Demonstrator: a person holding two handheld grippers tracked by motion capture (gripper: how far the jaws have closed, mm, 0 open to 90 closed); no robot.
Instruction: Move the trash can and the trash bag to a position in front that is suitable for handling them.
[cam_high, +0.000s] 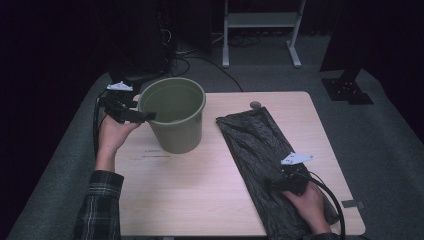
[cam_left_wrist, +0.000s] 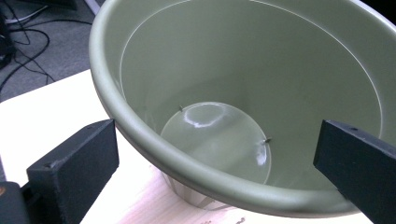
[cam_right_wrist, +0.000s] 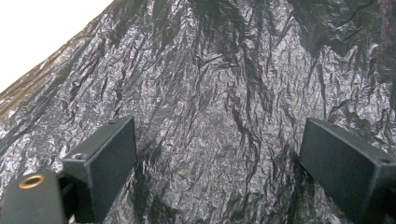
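My left hand-held gripper (cam_high: 142, 116) is at the rim of the green bucket (cam_high: 176, 125), which stands upright toward the far left corner of the bench (cam_high: 190, 195). In the left gripper view its jaws are spread wide and straddle the near part of the rim (cam_left_wrist: 205, 179): one jaw sits outside the wall, low over the bench top, and the other lies on the inner side, over the bucket's hollow. I cannot tell whether either jaw touches the plastic; the rim passes between them with room on both sides. The bucket's pale round bottom (cam_left_wrist: 219, 140) shows below the rim, with a glint on it. My right hand-held gripper (cam_high: 277, 184) is over the black plastic bag (cam_high: 260, 145), which lies flat and crinkled along the right half of the bench, running from near the far edge down to the near edge by the near right corner. That gripper is above the bag's near portion, with my right hand (cam_high: 307, 207) behind it. In the right gripper view its jaws stand apart, with the wrinkled bag (cam_right_wrist: 219, 107) spread beneath and between them; nothing is pinched. The bucket and the bag are apart, a strip of bare bench between them.
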